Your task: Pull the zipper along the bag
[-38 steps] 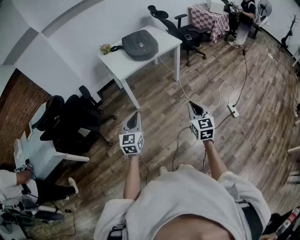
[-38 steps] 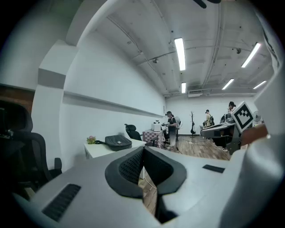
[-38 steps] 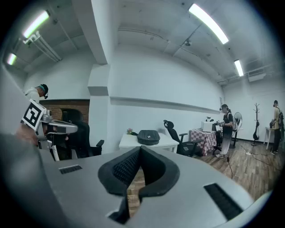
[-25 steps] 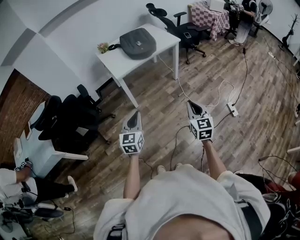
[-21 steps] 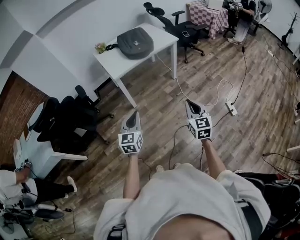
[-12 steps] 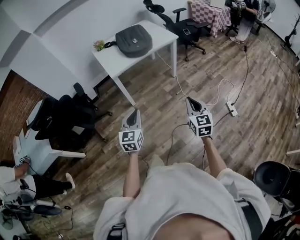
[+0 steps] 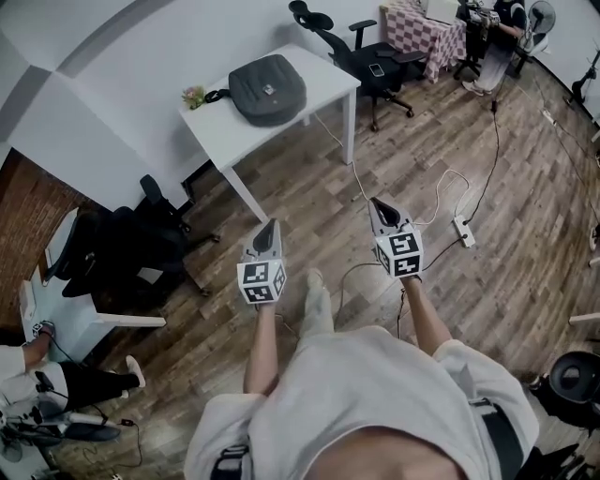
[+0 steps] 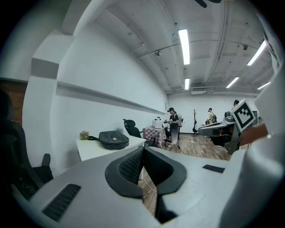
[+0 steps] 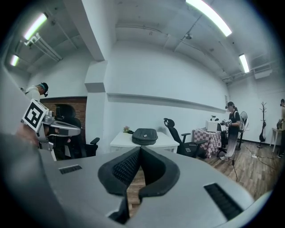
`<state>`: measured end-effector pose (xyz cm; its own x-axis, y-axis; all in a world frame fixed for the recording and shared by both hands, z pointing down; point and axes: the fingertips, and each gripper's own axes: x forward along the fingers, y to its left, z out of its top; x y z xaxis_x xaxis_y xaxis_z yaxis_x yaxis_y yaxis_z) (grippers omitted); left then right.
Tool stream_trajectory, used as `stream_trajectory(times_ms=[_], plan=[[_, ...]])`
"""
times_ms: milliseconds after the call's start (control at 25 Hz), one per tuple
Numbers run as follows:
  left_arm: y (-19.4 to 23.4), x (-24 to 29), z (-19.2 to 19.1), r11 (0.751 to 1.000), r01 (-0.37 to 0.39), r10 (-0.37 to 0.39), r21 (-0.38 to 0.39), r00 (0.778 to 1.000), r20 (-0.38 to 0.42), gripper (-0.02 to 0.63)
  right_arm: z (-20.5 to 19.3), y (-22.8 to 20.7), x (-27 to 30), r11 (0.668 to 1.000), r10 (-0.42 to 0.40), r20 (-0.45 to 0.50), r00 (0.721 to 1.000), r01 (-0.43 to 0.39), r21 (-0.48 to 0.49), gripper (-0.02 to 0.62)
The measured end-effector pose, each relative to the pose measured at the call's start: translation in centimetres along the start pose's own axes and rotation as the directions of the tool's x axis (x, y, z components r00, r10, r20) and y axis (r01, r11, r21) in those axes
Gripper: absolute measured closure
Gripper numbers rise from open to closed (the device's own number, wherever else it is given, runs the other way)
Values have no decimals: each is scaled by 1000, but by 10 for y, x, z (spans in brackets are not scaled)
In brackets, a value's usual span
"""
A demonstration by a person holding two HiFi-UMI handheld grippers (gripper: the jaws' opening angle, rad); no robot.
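Head view: you are holding both forearms out ahead, side by side. The left gripper [image 7: 269, 228] and right gripper [image 7: 380, 206] are pointing toward the top of the frame, each with its jaws pressed together on nothing. The bag [image 7: 267, 89] is lying flat on the table [image 7: 234, 141] at upper middle, well apart from both. Its long axis is running roughly left to right, strap end pointing left. Its small patch is too small to read.

Dark grey bag [image 7: 267, 89] on a white table [image 7: 328, 86], upper middle; brown wood-plank floor [image 7: 506, 253]; pink-and-white checked cloth [image 7: 417, 28], upper right; red-brown brick wall [image 7: 19, 202], far left; black chairs [image 7: 141, 244]
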<state>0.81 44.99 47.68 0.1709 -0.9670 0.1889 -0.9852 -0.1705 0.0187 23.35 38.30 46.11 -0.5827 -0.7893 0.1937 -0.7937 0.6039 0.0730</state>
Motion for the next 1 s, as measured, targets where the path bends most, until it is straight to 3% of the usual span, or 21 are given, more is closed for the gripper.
stream_trajectory(times_ms=[640, 1000], plan=[[119, 226, 65, 993, 117, -117, 7, 993, 26, 580, 58, -63, 218, 997, -75, -20, 997, 75, -27, 582], [179, 311, 82, 989, 150, -150, 7, 988, 30, 580, 77, -75, 321, 995, -93, -19, 995, 92, -32, 581]])
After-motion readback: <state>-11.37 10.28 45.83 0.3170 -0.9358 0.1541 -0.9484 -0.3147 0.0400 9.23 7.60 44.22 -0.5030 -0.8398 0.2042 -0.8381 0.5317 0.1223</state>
